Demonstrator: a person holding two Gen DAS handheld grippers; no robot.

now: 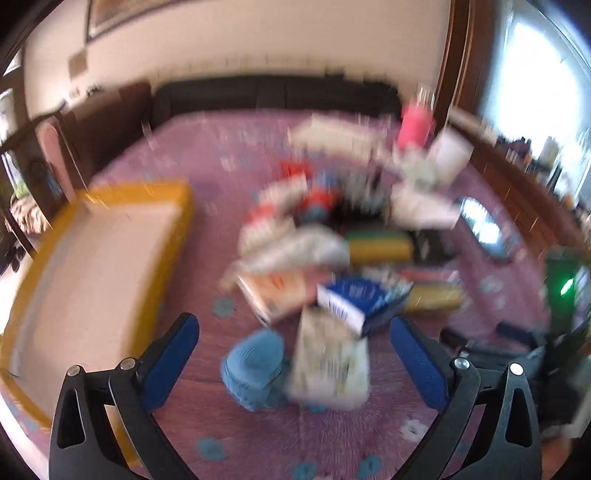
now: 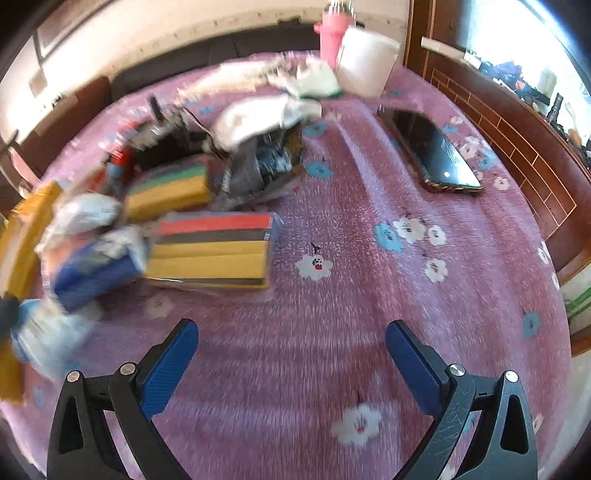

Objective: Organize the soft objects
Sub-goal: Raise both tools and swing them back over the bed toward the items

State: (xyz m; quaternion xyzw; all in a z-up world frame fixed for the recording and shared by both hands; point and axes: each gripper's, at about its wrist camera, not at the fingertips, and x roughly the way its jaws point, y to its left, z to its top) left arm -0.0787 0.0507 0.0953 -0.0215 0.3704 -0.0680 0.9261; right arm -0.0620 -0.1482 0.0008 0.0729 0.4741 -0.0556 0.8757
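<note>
Our left gripper point(image 1: 293, 365) and right gripper point(image 2: 291, 365) both hang spread wide and empty above the purple bedspread point(image 2: 369, 221). The sponge packs point(image 2: 212, 249) and cloths point(image 2: 258, 118) lie heaped mid-bed; the yellow tray point(image 1: 92, 258) looks empty, so sorting seems barely begun.

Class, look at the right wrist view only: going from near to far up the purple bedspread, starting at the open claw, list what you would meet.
Right claw → wrapped sponge pack with the red top stripe → sponge pack with the green top stripe → crumpled white cloth → pink bottle.
</note>
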